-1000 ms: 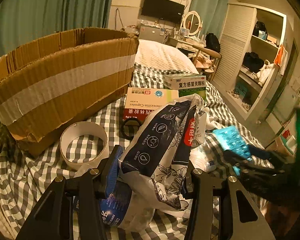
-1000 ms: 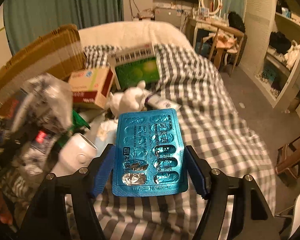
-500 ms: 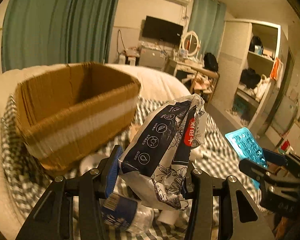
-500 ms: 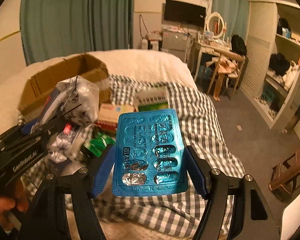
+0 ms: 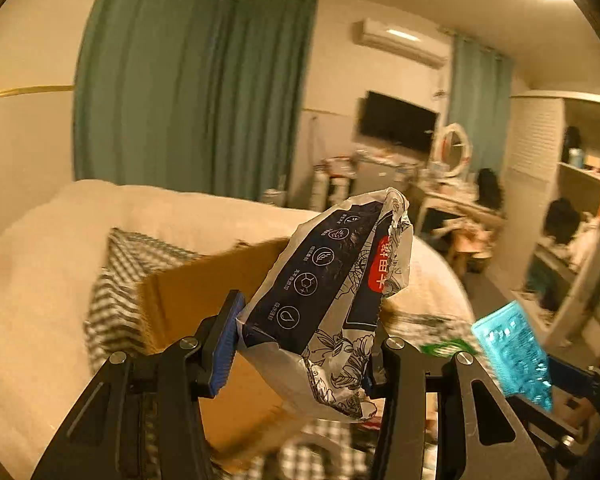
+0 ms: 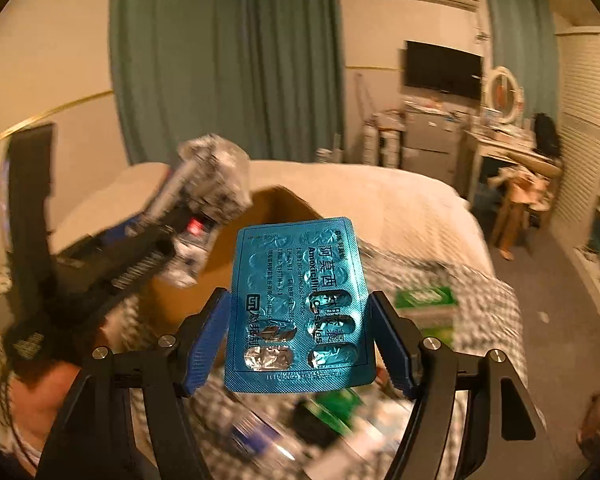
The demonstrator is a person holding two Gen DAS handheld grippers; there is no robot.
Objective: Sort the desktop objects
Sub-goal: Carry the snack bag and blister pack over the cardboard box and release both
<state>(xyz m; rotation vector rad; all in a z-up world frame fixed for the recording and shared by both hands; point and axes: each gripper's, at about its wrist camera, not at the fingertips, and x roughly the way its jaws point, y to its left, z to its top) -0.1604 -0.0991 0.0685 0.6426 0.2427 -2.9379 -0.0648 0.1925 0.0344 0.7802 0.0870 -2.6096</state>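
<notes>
Left wrist view: left hand-held gripper [image 5: 304, 348] pinches a foil pouch [image 5: 332, 308], raised above the open box [image 5: 204, 296] on the bed [image 5: 52, 248]; blister pack [image 5: 514, 354] visible at right. Right wrist view: right hand-held gripper [image 6: 300, 344] clamps the blue blister pack [image 6: 298, 308] by its edges, near the box [image 6: 276, 208]. Neither item is yet deposited; blurred cartons [image 6: 426, 300] and other clutter on the checked cover remain, so sorting appears unfinished.
</notes>
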